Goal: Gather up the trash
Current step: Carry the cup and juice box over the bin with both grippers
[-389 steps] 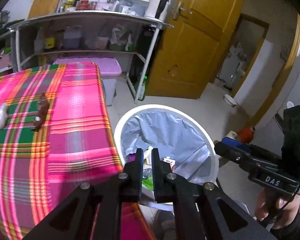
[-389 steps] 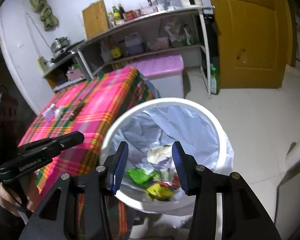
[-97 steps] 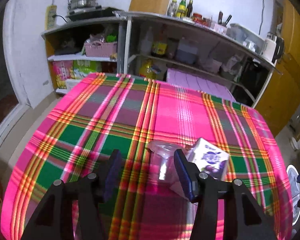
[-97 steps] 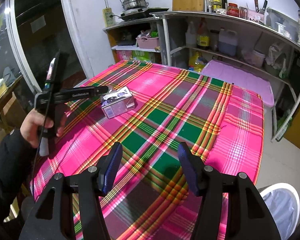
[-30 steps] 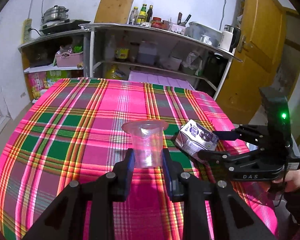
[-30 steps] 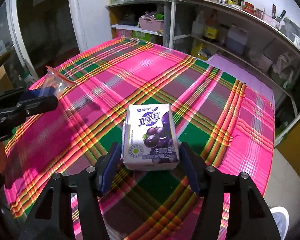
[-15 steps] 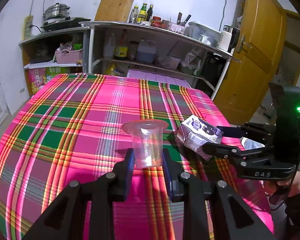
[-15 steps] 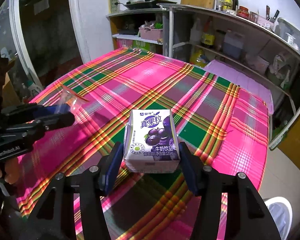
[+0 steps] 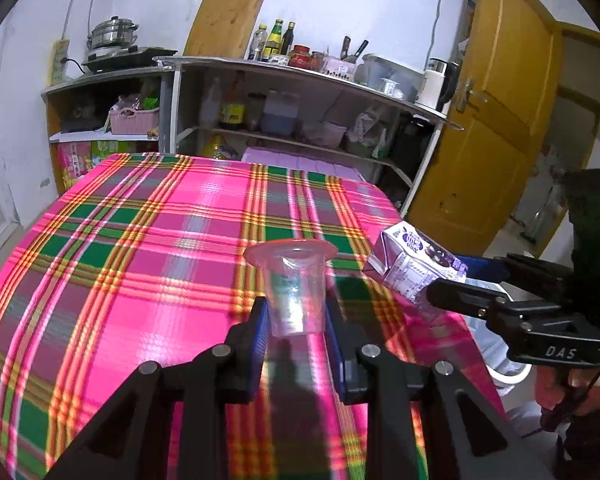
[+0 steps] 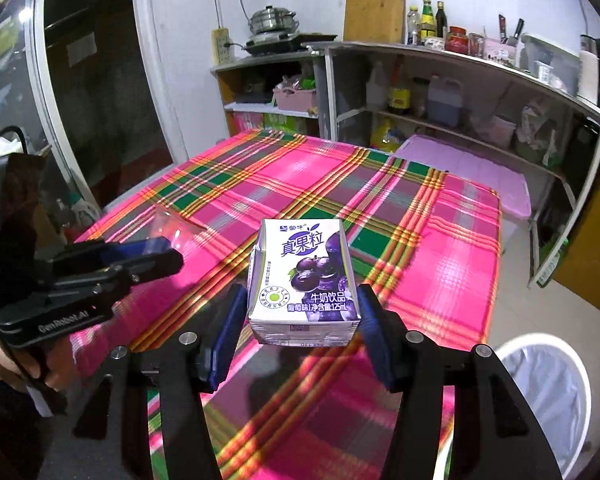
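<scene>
While the left gripper (image 9: 296, 320) is clamping a clear plastic cup (image 9: 291, 286) upright between its blue pads, the cup is hanging just above the near part of the surface (image 9: 148, 240), which is wearing a pink, green and yellow plaid cloth. Its jaws are standing narrow, pressed on the cup's lower wall. To the right of it, the right gripper (image 10: 302, 332) is holding a small purple-and-white drink carton (image 10: 305, 280) by its two sides, jaws set fairly wide around it; the carton is sitting upright in the wrist view, printed face toward the camera, raised over the cloth near the surface's right edge. A white-rimmed bin (image 10: 548, 392) with a pale liner is standing on the floor at the near right, beside the surface. Shelving (image 9: 300, 120) with bottles and containers is lining the far wall.
</scene>
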Demonstrator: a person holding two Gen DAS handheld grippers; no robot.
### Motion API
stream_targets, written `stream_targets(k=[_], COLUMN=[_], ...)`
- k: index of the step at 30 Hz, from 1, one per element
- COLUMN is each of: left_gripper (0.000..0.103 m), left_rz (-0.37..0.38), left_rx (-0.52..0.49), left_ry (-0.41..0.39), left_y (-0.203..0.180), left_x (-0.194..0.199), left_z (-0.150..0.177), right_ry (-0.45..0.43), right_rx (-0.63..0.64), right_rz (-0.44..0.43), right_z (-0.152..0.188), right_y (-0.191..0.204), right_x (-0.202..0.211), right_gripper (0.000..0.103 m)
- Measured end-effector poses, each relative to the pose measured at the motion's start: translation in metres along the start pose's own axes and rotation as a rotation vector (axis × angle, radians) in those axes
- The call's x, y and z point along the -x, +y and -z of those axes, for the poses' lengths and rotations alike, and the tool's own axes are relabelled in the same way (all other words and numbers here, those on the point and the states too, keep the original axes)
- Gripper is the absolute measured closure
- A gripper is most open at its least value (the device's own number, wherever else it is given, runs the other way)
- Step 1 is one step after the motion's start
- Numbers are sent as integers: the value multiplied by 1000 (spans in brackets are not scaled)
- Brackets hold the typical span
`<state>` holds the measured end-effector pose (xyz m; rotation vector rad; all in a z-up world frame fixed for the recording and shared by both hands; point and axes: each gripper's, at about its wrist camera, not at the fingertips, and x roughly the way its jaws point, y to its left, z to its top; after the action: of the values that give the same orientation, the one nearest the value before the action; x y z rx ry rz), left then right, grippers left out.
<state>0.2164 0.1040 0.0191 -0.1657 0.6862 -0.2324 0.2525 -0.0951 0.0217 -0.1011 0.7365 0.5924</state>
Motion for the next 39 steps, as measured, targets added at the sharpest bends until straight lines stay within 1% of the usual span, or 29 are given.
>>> stream_targets(k=[9,14,22,30,39], left_gripper=[75,75,75,75,75], left_rz=[27,52,87,123,177], left_rx=[-27,-47,-76,-117,-174], left_ry=[-18,-11,0,29,66], left_y=[-52,-76,-107,-136,-172], left_x=[33,42,48,35,-2], left_z=[24,35,43,42,34], right_ry=[-46,-74,-91,-107,-103], right_rx=[-72,-105,-155,-213,-283], right_rz=[21,42,66,98,166], right_z=[32,50,72,86,102], right_y=[-11,-20,-34,-55,-93], right_x=[55,83,108,124,132], right_gripper=[47,47,47,47,47])
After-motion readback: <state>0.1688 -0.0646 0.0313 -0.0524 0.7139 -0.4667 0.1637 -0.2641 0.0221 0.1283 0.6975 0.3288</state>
